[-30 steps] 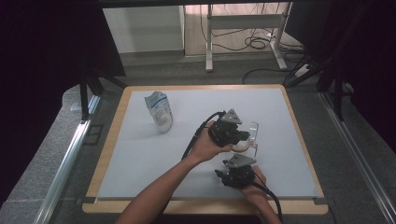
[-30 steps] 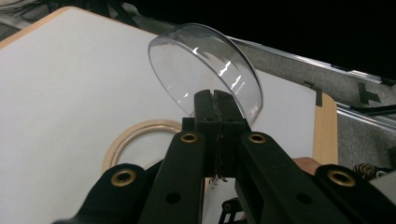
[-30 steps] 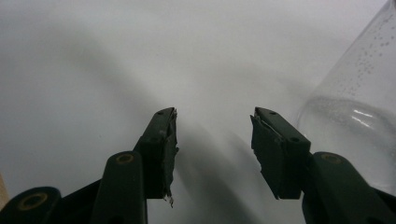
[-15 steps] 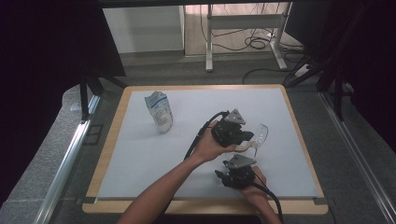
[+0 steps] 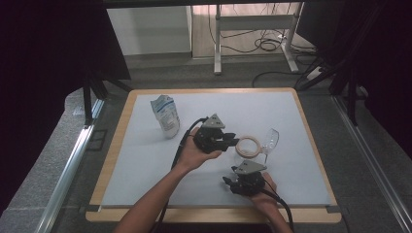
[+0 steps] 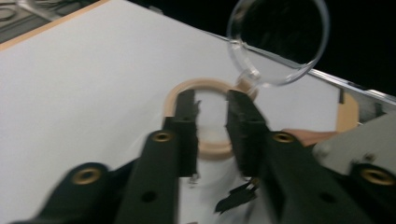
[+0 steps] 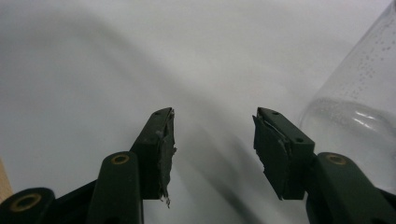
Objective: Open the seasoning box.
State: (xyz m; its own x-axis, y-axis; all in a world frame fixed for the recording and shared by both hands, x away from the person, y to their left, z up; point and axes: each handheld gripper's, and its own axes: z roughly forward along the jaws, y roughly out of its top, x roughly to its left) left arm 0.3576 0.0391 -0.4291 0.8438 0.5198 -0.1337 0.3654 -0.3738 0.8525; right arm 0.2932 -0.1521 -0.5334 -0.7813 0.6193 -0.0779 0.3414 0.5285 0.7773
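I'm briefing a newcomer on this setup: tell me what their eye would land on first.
First, the clear wine glass, tipped over right of the table's middle, its bowl raised off the white mat. Next, the wooden ring beside it, with the left hand-held gripper reaching over its near rim. Then the white and blue pouch, upright at far left.

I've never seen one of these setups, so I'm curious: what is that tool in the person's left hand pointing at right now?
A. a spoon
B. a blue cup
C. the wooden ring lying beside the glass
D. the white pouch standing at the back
C: in the left gripper view, the left gripper has its jaws over the wooden ring on the sheet, with the glass just beyond.
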